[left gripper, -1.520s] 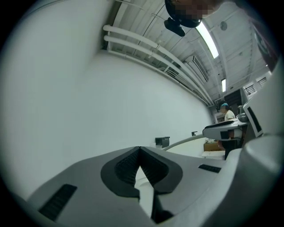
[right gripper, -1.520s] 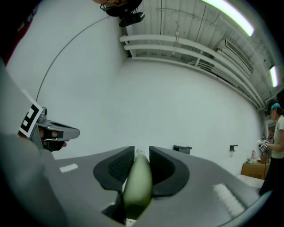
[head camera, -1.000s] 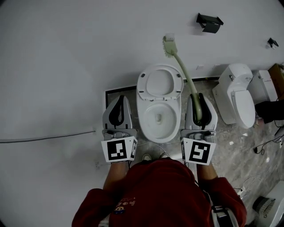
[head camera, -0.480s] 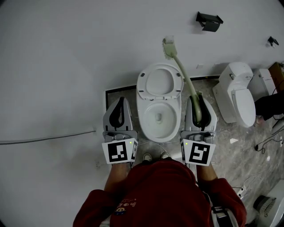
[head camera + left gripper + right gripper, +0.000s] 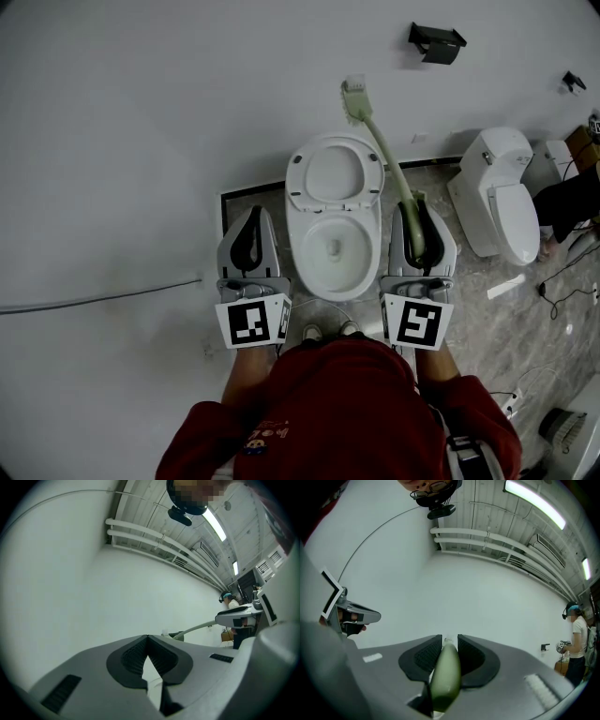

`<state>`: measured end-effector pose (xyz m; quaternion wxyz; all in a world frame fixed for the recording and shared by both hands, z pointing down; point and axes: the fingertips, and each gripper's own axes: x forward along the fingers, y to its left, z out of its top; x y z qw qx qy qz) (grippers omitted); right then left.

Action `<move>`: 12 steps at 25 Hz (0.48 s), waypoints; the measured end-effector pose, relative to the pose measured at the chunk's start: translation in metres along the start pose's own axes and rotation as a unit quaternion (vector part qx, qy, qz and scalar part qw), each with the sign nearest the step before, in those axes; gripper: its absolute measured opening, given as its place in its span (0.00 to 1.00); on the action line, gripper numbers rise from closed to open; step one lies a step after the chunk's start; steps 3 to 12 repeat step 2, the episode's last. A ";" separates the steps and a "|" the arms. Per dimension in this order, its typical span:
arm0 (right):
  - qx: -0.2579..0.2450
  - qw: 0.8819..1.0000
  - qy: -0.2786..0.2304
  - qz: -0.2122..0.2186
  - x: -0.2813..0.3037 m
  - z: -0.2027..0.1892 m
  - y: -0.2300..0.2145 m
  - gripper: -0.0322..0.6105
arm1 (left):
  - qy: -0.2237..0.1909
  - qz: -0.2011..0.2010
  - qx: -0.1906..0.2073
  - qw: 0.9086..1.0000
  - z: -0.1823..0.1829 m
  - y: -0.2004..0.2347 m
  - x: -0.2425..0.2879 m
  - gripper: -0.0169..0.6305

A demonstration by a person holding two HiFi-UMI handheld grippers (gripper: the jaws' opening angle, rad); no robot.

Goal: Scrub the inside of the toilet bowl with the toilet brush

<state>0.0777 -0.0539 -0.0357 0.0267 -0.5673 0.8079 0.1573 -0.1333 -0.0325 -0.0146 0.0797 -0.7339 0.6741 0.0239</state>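
**Brush gripped and raised; bowl not yet entered.**

My left gripper (image 5: 254, 210) hangs beside the toilet bowl (image 5: 302, 267) with its jaws closed tip to tip on nothing. I judge it is parked clear because scrubbing needs only one tool. The bowl lies open between my two grippers, its seat (image 5: 335, 175) lifted so the inside can be reached. My right gripper (image 5: 419, 202) clamps the thick end of the toilet brush (image 5: 385, 153), jaws pressed on both sides of the green handle for leverage. The bristle head points up at the wall (image 5: 141, 141), perhaps touching it; the head view leaves that unclear. The brush lies up and to the right of the bowl, outside it.
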 end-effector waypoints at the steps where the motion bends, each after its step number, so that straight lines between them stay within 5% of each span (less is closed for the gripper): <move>1: -0.001 1.000 0.000 -0.001 0.000 -0.001 0.000 0.23 | -0.001 -0.001 0.001 1.000 -0.001 -0.001 0.001 0.04; 12: -0.001 1.000 -0.001 -0.002 0.001 -0.001 0.000 0.23 | -0.003 -0.002 0.002 1.000 -0.001 -0.001 0.001 0.04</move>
